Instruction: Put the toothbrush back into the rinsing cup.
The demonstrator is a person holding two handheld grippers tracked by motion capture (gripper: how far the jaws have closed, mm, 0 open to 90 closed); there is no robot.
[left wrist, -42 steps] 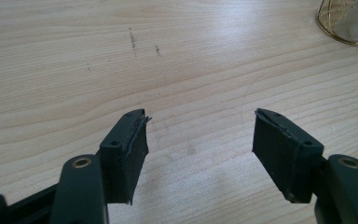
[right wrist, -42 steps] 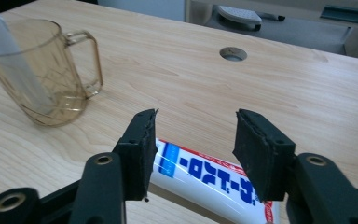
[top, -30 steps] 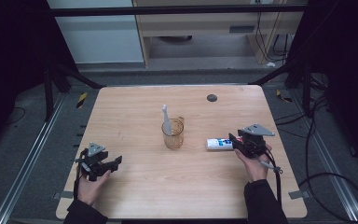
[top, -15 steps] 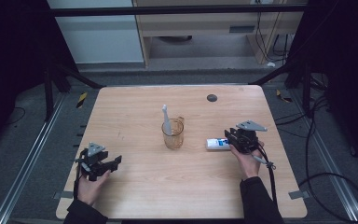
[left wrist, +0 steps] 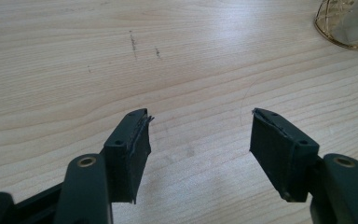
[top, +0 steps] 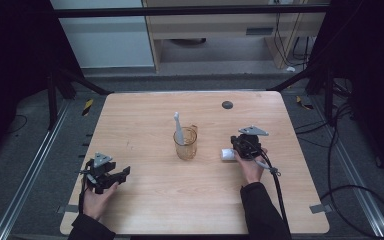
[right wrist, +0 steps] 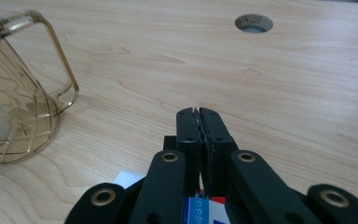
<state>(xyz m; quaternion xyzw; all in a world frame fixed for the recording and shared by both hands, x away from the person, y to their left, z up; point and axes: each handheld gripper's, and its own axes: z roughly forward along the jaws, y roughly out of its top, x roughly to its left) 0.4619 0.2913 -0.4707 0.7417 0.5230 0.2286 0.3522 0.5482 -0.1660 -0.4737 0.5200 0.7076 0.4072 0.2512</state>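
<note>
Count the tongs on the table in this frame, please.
2. The left tongs are open near the table's front-left edge; the right tongs are shut, right of the amber cup, over a small white box.

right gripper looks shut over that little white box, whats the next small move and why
Probably open the right gripper and lower it around the white box: its jaws are pressed together with nothing between the tips, and the box lies beneath them, beside the amber cup.

Table [top: 145, 125] mostly bare; only mid obstacle is amber cup [top: 186, 144] w/ white tube [top: 178, 129], small box [top: 226, 154] just right of it.
</note>
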